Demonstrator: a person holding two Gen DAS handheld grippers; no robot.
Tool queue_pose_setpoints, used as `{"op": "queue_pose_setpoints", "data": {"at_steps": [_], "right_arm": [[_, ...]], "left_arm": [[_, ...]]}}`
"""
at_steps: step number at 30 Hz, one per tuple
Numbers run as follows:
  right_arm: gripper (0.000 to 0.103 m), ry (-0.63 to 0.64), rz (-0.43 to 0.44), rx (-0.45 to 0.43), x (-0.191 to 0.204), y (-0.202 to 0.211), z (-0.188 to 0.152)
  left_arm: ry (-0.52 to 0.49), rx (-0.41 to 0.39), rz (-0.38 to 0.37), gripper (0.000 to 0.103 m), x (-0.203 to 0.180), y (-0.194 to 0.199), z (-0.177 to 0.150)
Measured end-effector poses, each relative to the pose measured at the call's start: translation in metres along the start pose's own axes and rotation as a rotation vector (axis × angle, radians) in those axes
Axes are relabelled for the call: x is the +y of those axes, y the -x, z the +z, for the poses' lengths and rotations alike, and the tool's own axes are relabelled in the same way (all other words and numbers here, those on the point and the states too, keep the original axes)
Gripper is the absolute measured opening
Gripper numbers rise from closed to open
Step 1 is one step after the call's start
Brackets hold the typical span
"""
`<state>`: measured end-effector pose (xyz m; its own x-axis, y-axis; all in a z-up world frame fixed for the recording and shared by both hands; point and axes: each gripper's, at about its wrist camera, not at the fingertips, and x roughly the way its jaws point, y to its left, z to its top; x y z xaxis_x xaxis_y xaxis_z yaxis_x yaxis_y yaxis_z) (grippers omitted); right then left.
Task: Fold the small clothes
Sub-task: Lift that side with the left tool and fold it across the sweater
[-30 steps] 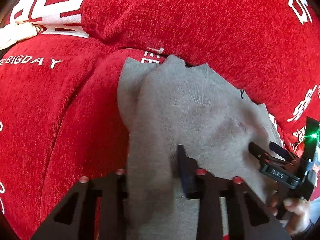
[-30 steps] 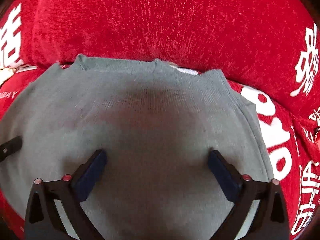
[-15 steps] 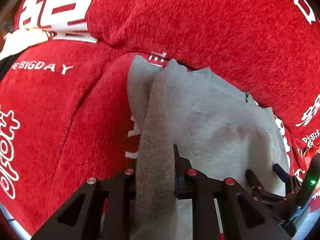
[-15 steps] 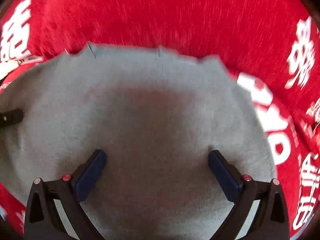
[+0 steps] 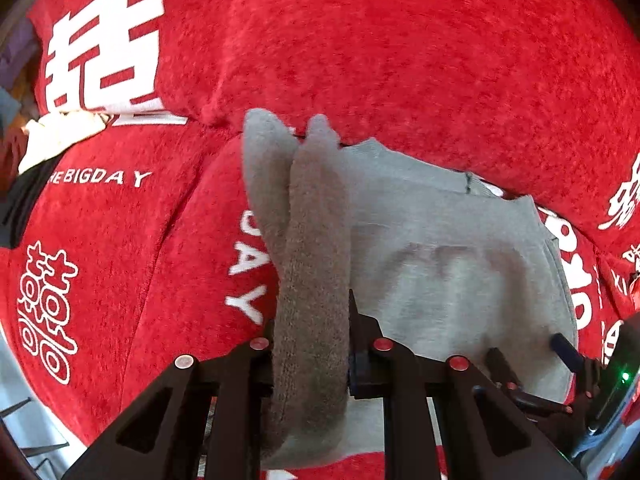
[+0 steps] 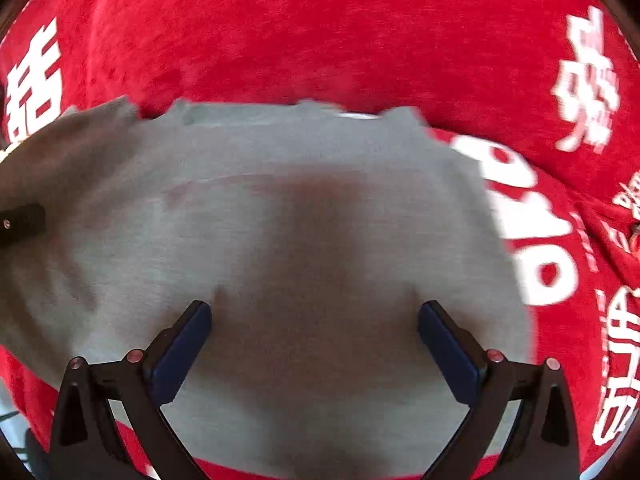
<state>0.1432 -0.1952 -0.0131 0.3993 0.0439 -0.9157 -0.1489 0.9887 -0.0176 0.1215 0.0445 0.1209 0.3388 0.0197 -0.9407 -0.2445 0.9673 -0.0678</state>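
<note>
Grey knit fills both views: the small sweater [image 6: 304, 248] lies mostly flat on the red plush cover [image 5: 400, 48], its collar at the far edge; your left gripper [image 5: 310, 340] is pinched on its left side, lifted into a ridge, so the first side fold looks begun, not laid; your right gripper [image 6: 316, 340] hovers spread wide above the body, holding nothing; the right side and the final halving look undone; white lettering [image 5: 100, 178] marks the cover; little of the room shows.
</note>
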Motion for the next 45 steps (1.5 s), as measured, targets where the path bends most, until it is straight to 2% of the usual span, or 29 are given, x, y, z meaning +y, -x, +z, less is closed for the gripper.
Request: {"op": "queue_pose_setpoints", "data": {"at_steps": [3, 5, 7, 10, 15, 18, 20, 23, 25, 28, 33, 36, 39, 41, 43, 45], "right_arm": [[0.103, -0.054, 0.008, -0.011, -0.041, 0.010, -0.017], [0.102, -0.090, 0.049, -0.028, -0.063, 0.016, -0.029], [0.102, -0.117, 0.043, -0.032, -0.076, 0.015, -0.030], [0.102, -0.171, 0.075, -0.049, -0.111, 0.025, -0.046], [0.102, -0.251, 0.077, -0.083, -0.160, 0.037, -0.065], [0.102, -0.296, 0.071, -0.087, -0.189, 0.034, -0.073], [0.102, -0.322, 0.079, -0.082, -0.199, 0.032, -0.079], [0.102, -0.337, 0.083, -0.071, -0.208, 0.024, -0.085], [0.102, -0.343, 0.088, -0.062, -0.212, 0.012, -0.085], [0.102, -0.325, 0.076, -0.077, -0.209, 0.015, -0.089], [0.102, -0.323, 0.090, -0.086, -0.206, 0.019, -0.090], [0.102, -0.323, 0.087, -0.091, -0.206, 0.018, -0.091], [0.102, -0.322, 0.092, -0.098, -0.208, 0.017, -0.093], [0.102, -0.303, 0.092, -0.097, -0.208, 0.016, -0.093], [0.102, -0.286, 0.095, -0.096, -0.207, 0.018, -0.095], [0.102, -0.283, 0.102, -0.100, -0.210, 0.021, -0.097]], "left_arm": [[-0.049, -0.004, 0.019, 0.018, -0.034, 0.006, 0.000], [-0.094, -0.010, 0.028, 0.018, -0.060, 0.011, -0.003], [-0.136, -0.009, 0.031, 0.018, -0.088, 0.015, -0.005], [-0.173, -0.005, 0.021, 0.018, -0.128, 0.018, -0.007], [-0.246, 0.000, -0.018, 0.018, -0.196, 0.026, -0.016], [-0.303, 0.012, -0.020, 0.018, -0.240, 0.019, -0.023], [-0.311, 0.050, -0.014, 0.018, -0.262, 0.002, -0.027], [-0.303, 0.103, 0.009, 0.018, -0.279, -0.027, -0.036], [-0.322, 0.106, 0.036, 0.018, -0.288, -0.037, -0.043], [-0.350, 0.084, 0.072, 0.018, -0.298, -0.037, -0.049], [-0.404, 0.024, 0.077, 0.018, -0.303, -0.021, -0.054], [-0.490, 0.000, 0.136, 0.018, -0.312, -0.026, -0.068], [-0.602, -0.023, 0.238, 0.018, -0.328, -0.042, -0.084], [-0.633, -0.040, 0.284, 0.018, -0.334, -0.044, -0.087], [-0.616, -0.030, 0.292, 0.021, -0.333, -0.041, -0.085], [-0.596, -0.015, 0.241, 0.030, -0.328, -0.031, -0.081]]}}
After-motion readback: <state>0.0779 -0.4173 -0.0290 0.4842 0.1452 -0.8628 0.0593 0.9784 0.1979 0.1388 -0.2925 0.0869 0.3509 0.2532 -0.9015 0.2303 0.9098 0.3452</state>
